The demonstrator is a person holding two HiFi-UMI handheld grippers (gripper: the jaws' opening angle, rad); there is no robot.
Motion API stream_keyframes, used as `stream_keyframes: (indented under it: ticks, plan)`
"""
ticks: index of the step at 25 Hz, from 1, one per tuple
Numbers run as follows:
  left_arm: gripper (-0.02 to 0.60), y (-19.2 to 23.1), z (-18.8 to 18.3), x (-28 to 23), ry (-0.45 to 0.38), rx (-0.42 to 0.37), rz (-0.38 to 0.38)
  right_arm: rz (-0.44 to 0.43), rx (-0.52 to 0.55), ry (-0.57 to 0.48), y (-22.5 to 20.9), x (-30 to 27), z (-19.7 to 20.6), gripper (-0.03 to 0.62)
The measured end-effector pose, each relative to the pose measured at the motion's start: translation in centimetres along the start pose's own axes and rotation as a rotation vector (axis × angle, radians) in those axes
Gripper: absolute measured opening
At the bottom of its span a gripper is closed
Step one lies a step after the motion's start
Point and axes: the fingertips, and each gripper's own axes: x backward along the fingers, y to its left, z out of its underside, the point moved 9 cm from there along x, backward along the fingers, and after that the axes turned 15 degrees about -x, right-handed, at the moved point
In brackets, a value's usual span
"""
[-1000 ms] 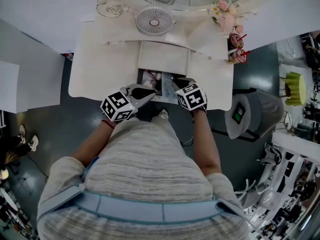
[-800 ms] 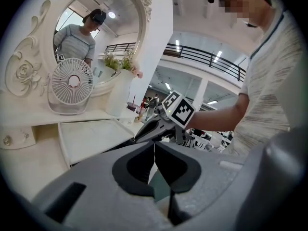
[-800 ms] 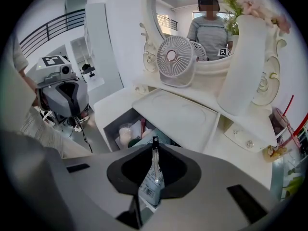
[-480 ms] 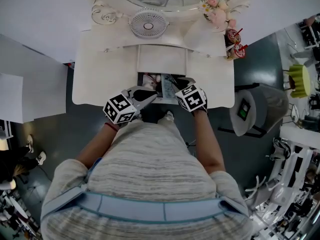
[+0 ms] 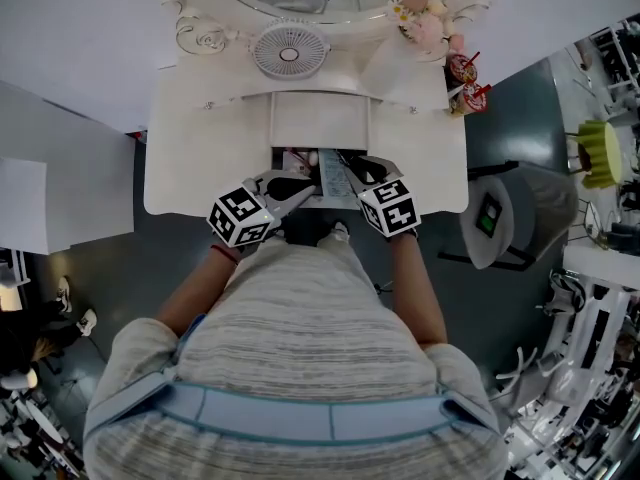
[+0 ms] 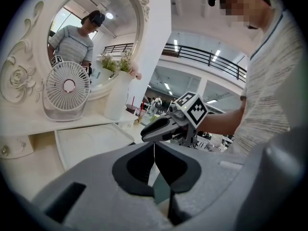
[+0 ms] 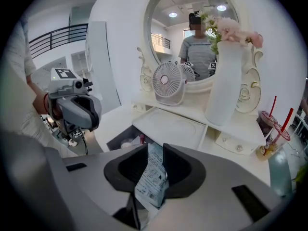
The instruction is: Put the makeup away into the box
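The room is a wide hall with a dark floor (image 5: 150, 258). In it a person (image 5: 300, 348) stands close against a white dressing table (image 5: 200, 158). The table's pale, bare top carries an oval mirror (image 7: 192, 28), a small fan (image 5: 289, 50) and a vase (image 7: 224, 81) of flowers along its back. That leaves the front free for the work.

At the front edge sits the open box (image 7: 115, 139), dark inside, with a few small things already lying in it.

Both tools are held low over that opening. The left gripper (image 6: 154, 146) has its jaws pressed together with nothing between them, and it waits beside the box, probably just kept out of the way.

The right gripper (image 7: 155, 148) slants down into the box. Its jaws have just been opening and now stand apart, with a printed packet (image 7: 153, 177) of makeup between them, tilted and apparently loose. This looks like the letting go, with the packet dropping into the box.
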Motion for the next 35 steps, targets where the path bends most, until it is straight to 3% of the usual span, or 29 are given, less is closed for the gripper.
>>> stream_keyframes:
  ticks: [13,25,35]
  plan:
    - [0.013,0.8,-2.4,-0.3,-0.053,-0.032,-0.024,-0.101,-0.032,-0.139,2.0,3.0,-1.3,0.073]
    - [0.014,0.9,-3.7,-0.5,-0.075,-0.031,-0.046,-0.206,-0.004,-0.182,3.5,4.7,-2.8,0.035]
    - [0.014,1.5,-4.8,-1.3,-0.082,-0.048,-0.052,-0.224,-0.013,-0.220,2.9,5.5,-3.9,0.015]
